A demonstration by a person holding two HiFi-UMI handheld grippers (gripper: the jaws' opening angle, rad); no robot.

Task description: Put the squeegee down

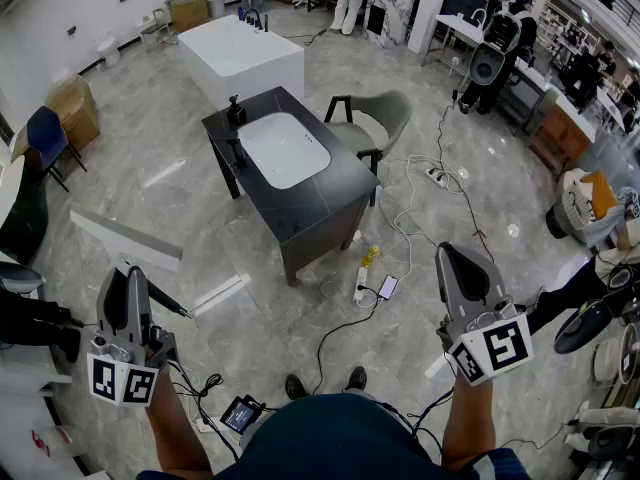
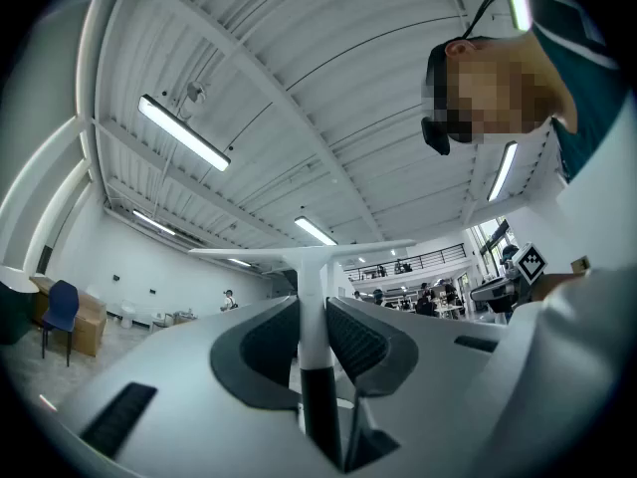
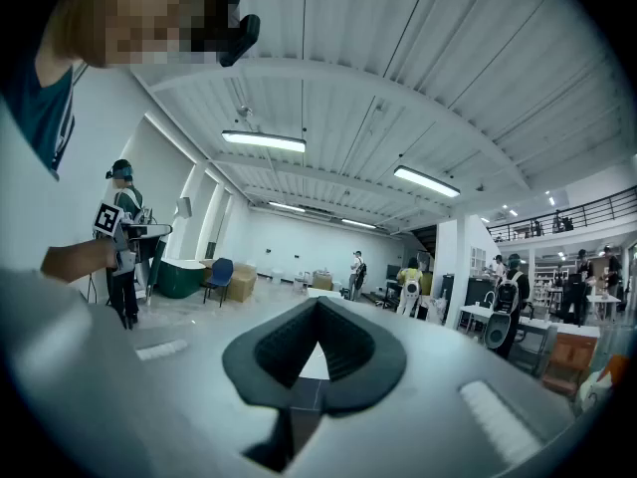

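At your left side, over open floor [image 1: 270,313], your left tongs [image 1: 128,280] are clenching the squeegee [image 1: 122,236] by its handle. The left gripper view is showing that handle pinched between both jaws, with the white blade lying crosswise above them. The squeegee is hanging in the air, well apart from the dark bench [image 1: 312,218], off its near-left corner. Your right tongs [image 1: 462,268] are pointing forward, jaws pressing together on nothing.
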